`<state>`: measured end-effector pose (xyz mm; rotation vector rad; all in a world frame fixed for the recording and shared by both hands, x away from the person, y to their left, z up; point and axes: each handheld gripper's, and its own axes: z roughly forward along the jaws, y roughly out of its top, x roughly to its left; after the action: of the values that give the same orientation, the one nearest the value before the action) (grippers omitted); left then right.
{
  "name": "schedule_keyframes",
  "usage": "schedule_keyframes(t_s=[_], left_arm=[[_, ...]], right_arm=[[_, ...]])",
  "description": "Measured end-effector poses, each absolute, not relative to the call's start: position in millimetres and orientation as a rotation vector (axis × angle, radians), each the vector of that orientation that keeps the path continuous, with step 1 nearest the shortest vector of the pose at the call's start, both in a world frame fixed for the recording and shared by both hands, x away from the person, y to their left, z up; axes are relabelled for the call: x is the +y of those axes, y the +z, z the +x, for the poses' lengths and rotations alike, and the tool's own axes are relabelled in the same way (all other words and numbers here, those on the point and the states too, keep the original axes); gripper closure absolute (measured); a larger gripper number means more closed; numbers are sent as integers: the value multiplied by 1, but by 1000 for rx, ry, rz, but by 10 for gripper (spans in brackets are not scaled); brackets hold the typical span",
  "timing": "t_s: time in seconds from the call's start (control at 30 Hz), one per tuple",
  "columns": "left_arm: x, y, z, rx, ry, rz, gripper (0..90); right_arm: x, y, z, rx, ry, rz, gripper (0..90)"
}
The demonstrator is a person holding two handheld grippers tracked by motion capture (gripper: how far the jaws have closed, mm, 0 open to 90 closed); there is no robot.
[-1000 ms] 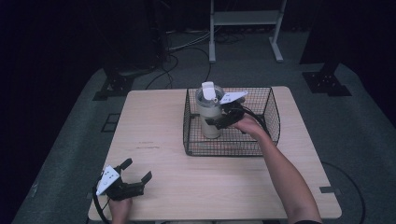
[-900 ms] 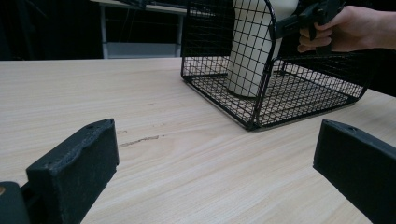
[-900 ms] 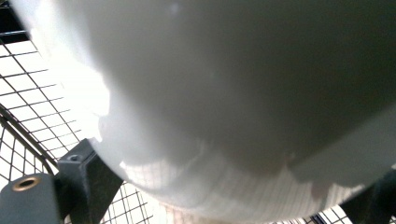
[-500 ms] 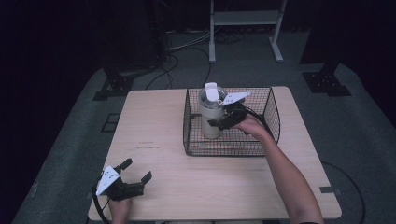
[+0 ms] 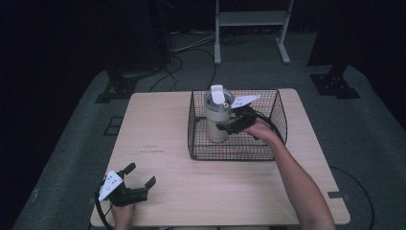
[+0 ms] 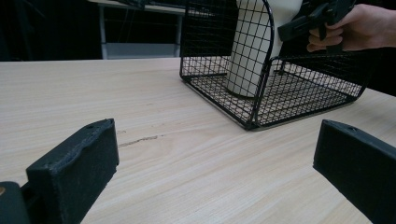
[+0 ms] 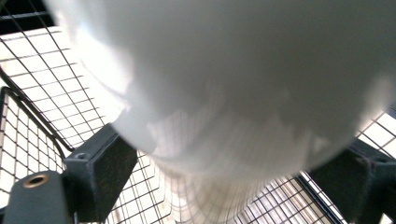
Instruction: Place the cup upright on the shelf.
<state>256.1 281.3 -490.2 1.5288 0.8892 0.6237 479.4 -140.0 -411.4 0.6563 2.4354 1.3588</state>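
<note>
right gripper has lifted the smooth white tumbler, clamped, within the wire basket.

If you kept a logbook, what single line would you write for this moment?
right hand-held gripper: jaws around white tumbler | tumbler: upright in black wire basket | left hand-held gripper: open, idle on wooden table

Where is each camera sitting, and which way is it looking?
High view: above the person's side, looking down on the table, both forearms and grippers.
Left gripper view: low by the table near the person, facing the basket past its own open jaws.
Right gripper view: inside the basket, close against the cup between its own jaws.
Shared: the basket and cup; the high and left gripper views both show the right gripper.
</note>
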Motion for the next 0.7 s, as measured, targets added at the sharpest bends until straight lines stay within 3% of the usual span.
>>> schedule_keyframes(t_s=[0.7], left_arm=[[281, -490, 256, 888, 626, 1535, 0]], right_arm=[[-170, -387, 461, 2407, 1355, 682, 127]])
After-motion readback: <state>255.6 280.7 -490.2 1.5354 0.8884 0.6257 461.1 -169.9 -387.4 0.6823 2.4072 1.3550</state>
